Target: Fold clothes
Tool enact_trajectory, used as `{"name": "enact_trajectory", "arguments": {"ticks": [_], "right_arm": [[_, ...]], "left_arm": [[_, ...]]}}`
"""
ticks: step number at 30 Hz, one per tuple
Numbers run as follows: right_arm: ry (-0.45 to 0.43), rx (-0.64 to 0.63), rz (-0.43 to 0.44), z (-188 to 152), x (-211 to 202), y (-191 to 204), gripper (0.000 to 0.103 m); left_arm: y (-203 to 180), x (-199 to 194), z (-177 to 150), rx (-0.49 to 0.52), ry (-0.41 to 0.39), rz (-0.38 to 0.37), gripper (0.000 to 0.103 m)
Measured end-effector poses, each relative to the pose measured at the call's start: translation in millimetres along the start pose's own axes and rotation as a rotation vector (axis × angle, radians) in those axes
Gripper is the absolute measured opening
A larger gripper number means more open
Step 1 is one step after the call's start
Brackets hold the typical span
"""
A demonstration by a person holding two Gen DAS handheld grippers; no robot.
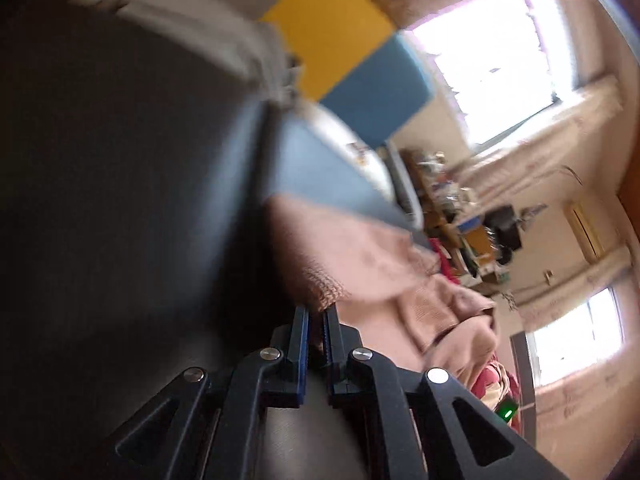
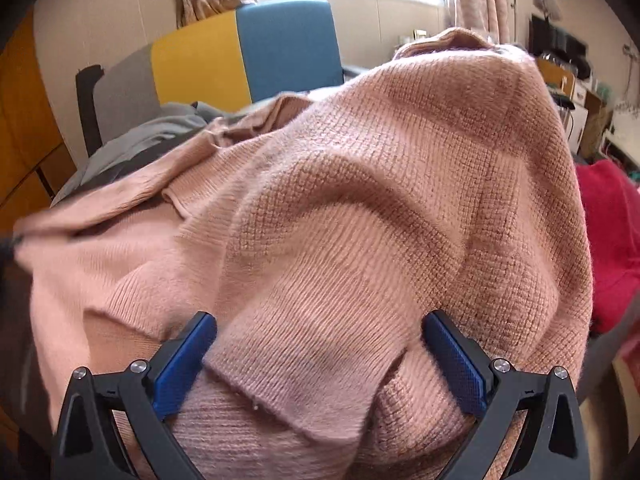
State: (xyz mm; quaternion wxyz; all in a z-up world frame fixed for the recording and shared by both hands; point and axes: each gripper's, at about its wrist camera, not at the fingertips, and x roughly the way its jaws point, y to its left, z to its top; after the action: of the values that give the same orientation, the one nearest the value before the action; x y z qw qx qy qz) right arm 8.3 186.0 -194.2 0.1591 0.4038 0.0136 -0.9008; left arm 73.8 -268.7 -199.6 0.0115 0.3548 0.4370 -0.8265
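Left wrist view: our left gripper (image 1: 316,316) is pressed nearly together, pinching an edge of the pink knit sweater (image 1: 360,264); the view is tilted and motion-blurred, w/ a dark surface (image 1: 120,160) filling the left side. Right wrist view: our right gripper (image 2: 320,344) is spread wide, its blue pads (image 2: 456,364) either side of a ribbed cuff (image 2: 296,364) but not closed on it. The sweater lies bunched in a heap across the work surface, sleeve end lying on top of the body, grey garment (image 2: 136,140) behind, red cloth (image 2: 612,240) to the right. Step in hand, we judge: early, i.e. lifting and spreading the sweater prior to any fold. Next move prob. calls for closing the right gripper on the cuff or hem, then drawing both apart to flatten. No brand, label or legible writing seen.
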Motion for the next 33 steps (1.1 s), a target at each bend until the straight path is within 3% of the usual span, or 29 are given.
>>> {"name": "enact_trajectory", "arguments": {"ticks": [2, 4, 9, 12, 15, 19, 24, 28, 32, 33], "right_arm": [[0.017, -0.021, 0.003, -7.2, -3.7, 4.7, 0.103], [0.022, -0.052, 0.003, -13.9, -7.5, 16.1, 0.103], [0.061, -0.042, 0.075, -23.0, -18.6, 42.5, 0.103], [0.080, -0.186, 0.053, -31.8, -12.8, 78.0, 0.103], [0.086, -0.162, 0.066, -18.4, -10.5, 87.8, 0.103], [0.077, -0.187, 0.062, -17.5, -13.3, 98.1, 0.103], [0.041, -0.195, 0.071, -11.6, -11.9, 104.1, 0.103], [0.006, -0.194, 0.081, -14.8, -11.7, 98.1, 0.103], [-0.029, -0.191, 0.086, -18.7, -14.0, 92.8, 0.103], [-0.035, -0.192, 0.084, -10.0, -2.6, 97.7, 0.103]], "left_arm": [[18.3, -12.8, -5.8, -0.038, -0.005, 0.039, 0.000], [33.6, -34.7, -3.6, -0.078, -0.059, 0.051, 0.000], [52.7, -84.5, 4.0, -0.090, -0.184, 0.036, 0.000], [39.8, -86.3, -1.8, -0.014, -0.148, 0.043, 0.013], [19.6, -65.2, -13.6, 0.058, -0.061, 0.023, 0.027], [-17.1, -29.7, -14.5, 0.215, -0.034, 0.175, 0.043], [-68.2, 6.1, -3.3, 0.524, -0.091, 0.394, 0.045], [-85.8, 44.9, 0.4, 0.810, 0.021, 0.485, 0.046], [-86.4, 80.3, 1.2, 0.891, 0.106, 0.543, 0.045], [-85.8, 84.5, 1.5, 0.887, 0.097, 0.546, 0.042]]}}
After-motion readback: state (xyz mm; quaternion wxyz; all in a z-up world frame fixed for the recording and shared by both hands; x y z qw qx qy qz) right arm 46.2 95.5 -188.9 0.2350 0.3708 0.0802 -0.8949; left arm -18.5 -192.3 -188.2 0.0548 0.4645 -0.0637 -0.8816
